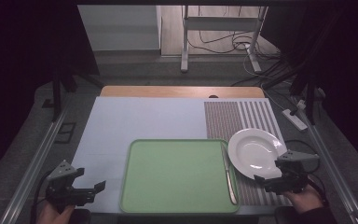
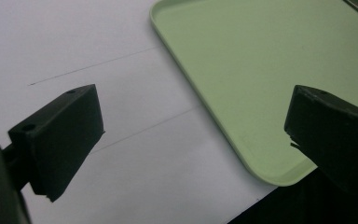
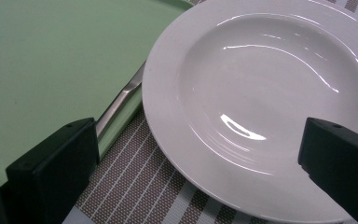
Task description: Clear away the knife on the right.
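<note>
Left gripper (image 1: 86, 189): jaws spread wide, empty, over the white mat (image 1: 121, 126) just off the tray's near-left corner.

Tray (image 1: 168, 175): green, bare, mid-table. A knife (image 1: 228, 175) lies along its right rim.

Plate (image 1: 254, 153): white, deep-welled, on the striped mat (image 1: 242, 119), its left rim at the tray's right edge and over the knife. Likely ceramic: stiff, fairly heavy, glossy and slippery, chips if dropped. Best hold looks like the near rim, pinched top and bottom.

Right gripper (image 1: 271, 179): jaws parted, empty, at the plate's near-right rim.
</note>
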The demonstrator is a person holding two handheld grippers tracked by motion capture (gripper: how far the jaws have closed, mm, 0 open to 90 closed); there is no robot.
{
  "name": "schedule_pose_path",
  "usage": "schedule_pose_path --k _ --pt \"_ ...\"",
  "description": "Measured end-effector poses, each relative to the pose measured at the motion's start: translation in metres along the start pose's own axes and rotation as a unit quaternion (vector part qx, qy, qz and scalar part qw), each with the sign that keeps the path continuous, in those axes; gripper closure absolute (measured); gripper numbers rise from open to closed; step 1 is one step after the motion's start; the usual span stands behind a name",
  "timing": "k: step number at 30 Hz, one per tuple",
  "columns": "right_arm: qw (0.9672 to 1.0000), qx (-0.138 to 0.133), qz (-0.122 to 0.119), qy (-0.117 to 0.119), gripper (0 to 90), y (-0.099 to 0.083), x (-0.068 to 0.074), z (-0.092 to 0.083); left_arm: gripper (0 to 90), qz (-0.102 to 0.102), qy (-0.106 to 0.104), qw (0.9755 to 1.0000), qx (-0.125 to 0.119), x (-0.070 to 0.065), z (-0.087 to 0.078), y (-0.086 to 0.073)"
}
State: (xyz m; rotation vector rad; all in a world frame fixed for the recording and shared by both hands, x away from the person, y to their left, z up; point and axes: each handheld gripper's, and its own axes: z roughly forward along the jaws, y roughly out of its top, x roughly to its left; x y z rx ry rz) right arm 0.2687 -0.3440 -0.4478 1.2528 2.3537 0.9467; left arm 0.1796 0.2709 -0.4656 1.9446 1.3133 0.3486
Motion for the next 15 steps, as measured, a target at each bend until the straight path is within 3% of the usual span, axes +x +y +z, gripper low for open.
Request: schedule_pose_path --k 8,15 --pt "0.9997 0.001 0.015 -0.019 0.0 -0.007 -0.002 -0.011 4.1 -0.003 -0.001 1.0 -0.001 0.0 0.0 0.0" --pt "0.9994 0.001 0.028 -0.02 0.0 -0.01 -0.004 -0.013 4.1 -0.003 -0.001 1.0 -0.001 0.001 0.0 0.0"
